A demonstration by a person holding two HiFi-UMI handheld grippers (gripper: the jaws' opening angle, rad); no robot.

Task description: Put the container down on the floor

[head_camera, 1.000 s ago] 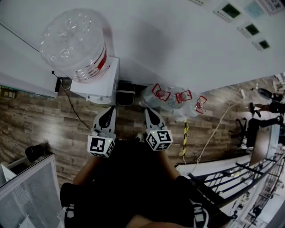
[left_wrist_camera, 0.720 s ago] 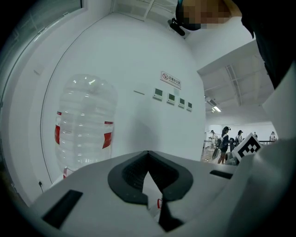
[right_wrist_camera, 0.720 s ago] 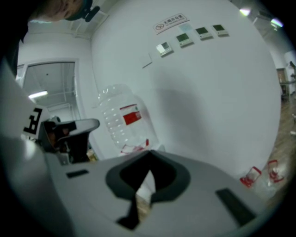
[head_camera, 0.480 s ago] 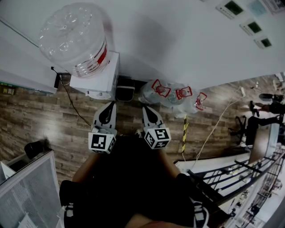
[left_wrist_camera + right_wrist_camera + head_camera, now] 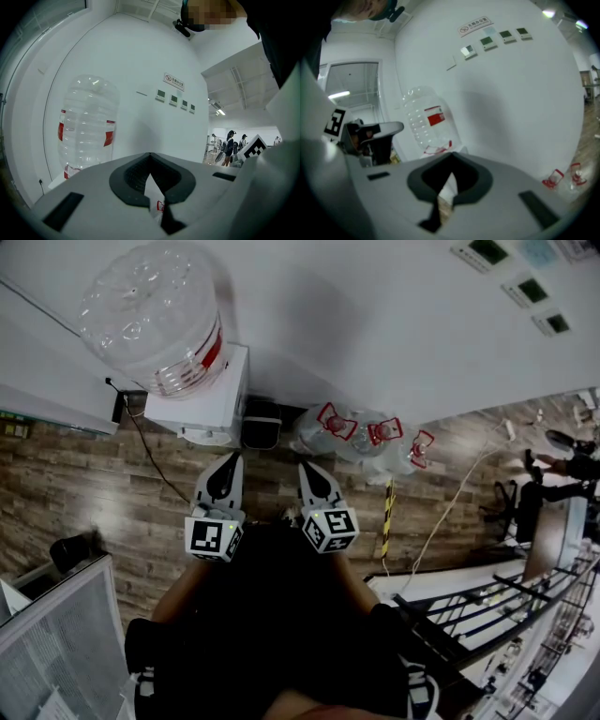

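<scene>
A large clear water container [image 5: 155, 320] with a red label stands upside down on a white dispenser [image 5: 202, 399] against the wall. It also shows in the left gripper view as the container [image 5: 86, 126] and in the right gripper view as the container [image 5: 427, 123]. My left gripper [image 5: 228, 463] and right gripper [image 5: 307, 470] are held side by side, short of the dispenser. Both point toward the wall. The left gripper [image 5: 150, 157] is shut with nothing in it, and the right gripper [image 5: 452, 157] is shut the same way. Neither touches the container.
Three clear bottles with red handles [image 5: 352, 442] stand on the wooden floor [image 5: 75, 493] by the wall, right of the dispenser. A small dark bin [image 5: 262, 426] sits between them and the dispenser. A black cable [image 5: 150, 460] runs across the floor at left. A railing [image 5: 487, 615] lies at right.
Both grippers have edged slightly toward the dispenser and stay shut. The head view has shifted a little.
</scene>
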